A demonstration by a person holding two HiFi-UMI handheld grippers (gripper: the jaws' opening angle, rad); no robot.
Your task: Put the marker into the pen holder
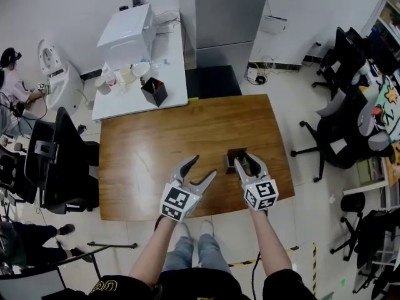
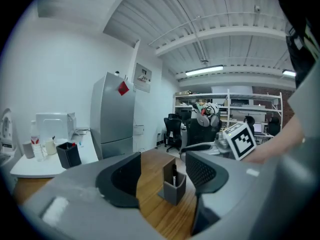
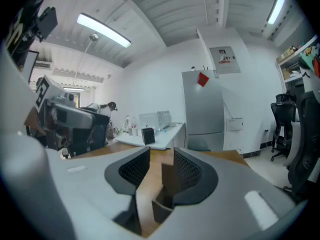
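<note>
A dark grey pen holder (image 1: 234, 159) stands on the wooden table (image 1: 156, 149), right of centre near the front. In the left gripper view a black marker (image 2: 174, 172) stands upright inside the pen holder (image 2: 174, 188). My right gripper (image 1: 245, 161) is over the holder; in the right gripper view its jaws (image 3: 161, 156) stand apart, with the holder (image 3: 163, 204) close below and partly behind the right jaw, and nothing pressed between the pads. My left gripper (image 1: 206, 165) hovers just left of the holder, wide open and empty, and its jaws (image 2: 164, 169) frame the holder from a distance.
A white side table (image 1: 125, 102) at the back left carries a black box (image 1: 154, 91), cups and a white appliance (image 1: 128, 27). Black office chairs stand to the left (image 1: 59, 161) and right (image 1: 340, 130). A grey cabinet (image 1: 225, 11) rises behind the table. A person (image 1: 12, 86) sits far left.
</note>
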